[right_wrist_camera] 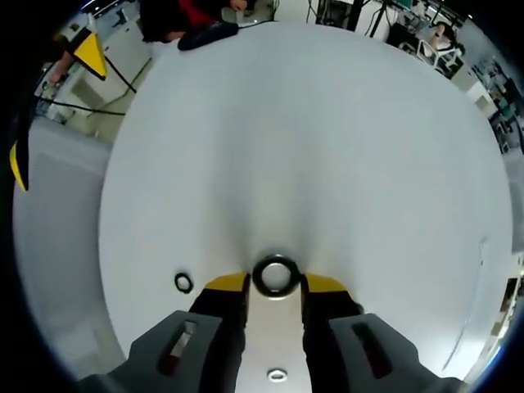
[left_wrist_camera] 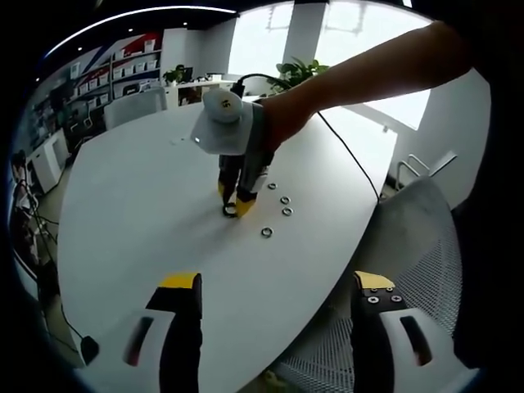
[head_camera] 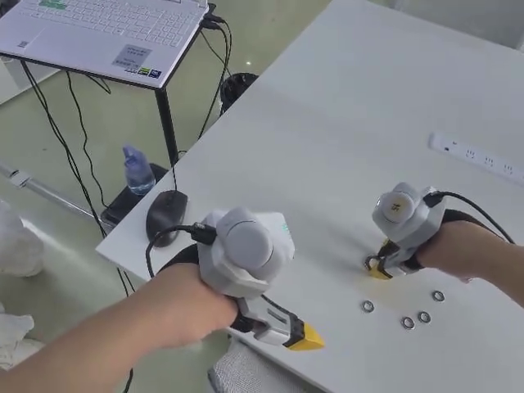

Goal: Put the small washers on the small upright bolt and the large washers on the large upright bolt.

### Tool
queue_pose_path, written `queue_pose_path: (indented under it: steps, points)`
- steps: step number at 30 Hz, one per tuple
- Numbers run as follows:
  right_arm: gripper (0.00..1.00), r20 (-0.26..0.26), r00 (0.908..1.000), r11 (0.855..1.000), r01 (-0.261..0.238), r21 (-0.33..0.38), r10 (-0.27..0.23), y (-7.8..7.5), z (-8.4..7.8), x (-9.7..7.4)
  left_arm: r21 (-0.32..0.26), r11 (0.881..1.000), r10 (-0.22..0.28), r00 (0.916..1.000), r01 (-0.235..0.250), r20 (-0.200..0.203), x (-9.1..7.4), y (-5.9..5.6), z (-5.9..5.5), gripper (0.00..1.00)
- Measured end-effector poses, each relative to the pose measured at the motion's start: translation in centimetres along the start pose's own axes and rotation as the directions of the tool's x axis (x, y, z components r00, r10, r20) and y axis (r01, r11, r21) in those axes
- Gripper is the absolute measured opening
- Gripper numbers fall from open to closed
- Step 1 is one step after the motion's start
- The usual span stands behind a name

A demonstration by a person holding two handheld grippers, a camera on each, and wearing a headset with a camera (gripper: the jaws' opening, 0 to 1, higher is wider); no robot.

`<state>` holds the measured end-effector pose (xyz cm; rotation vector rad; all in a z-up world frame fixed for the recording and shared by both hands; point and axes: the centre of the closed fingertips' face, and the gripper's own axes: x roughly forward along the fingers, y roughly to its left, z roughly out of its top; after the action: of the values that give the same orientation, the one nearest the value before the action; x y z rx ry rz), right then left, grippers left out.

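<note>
Office-like lab: laptop (head_camera: 106, 33), mouse (head_camera: 165, 214), power strip (head_camera: 479, 157), white worktable (head_camera: 344, 123), potted plant (left_wrist_camera: 299, 72).

four washers (head_camera: 408, 322) on table (head_camera: 352, 123) beside right claw (head_camera: 377, 268), mouse (head_camera: 166, 214) at table's left edge, laptop (head_camera: 106, 33) on stand (head_camera: 168, 123) beyond

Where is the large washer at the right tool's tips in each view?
Head view: large washer, right of centre, at the right tool.
Left gripper view: just left of centre, under that tool.
Right gripper view: bottom centre, between the jaws.
Shared landmark: that tool's yellow tips.
</note>
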<state>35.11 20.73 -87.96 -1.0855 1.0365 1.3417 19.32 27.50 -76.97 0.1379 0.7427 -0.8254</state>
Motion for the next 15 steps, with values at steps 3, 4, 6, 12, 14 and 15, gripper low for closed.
queue_pose_path:
  steps: [3,4,6,12,14,15]
  points:
    - [0.27,-0.003,1.0000,1.000,0.002,-0.013,-0.002,0.18,0.05,-0.05,-0.002,1.000,-0.005,1.0000,0.005,-0.004,0.08,-0.15,-0.08,0.72]
    - [0.27,-0.004,1.0000,1.000,0.003,-0.006,-0.003,0.15,0.07,-0.02,-0.001,1.000,-0.005,1.0000,0.005,-0.004,0.12,-0.18,-0.08,0.72]
    - [0.26,-0.007,0.9999,1.000,0.010,0.004,-0.010,0.09,0.11,0.05,0.000,1.000,-0.007,1.0000,0.007,-0.004,0.20,-0.24,-0.06,0.72]
    - [0.24,-0.021,0.9995,1.000,0.026,0.007,-0.025,0.15,0.17,0.07,0.001,1.000,-0.006,1.0000,0.006,-0.001,0.25,-0.20,0.03,0.71]
    - [0.23,-0.018,0.9995,1.000,0.028,0.002,-0.028,0.13,0.17,0.02,0.000,1.000,-0.005,1.0000,0.005,-0.001,0.20,-0.13,0.05,0.71]
    - [0.23,-0.018,0.9994,1.000,0.028,0.001,-0.028,0.12,0.17,0.01,0.001,1.000,-0.004,1.0000,0.004,0.001,0.12,-0.06,0.09,0.70]
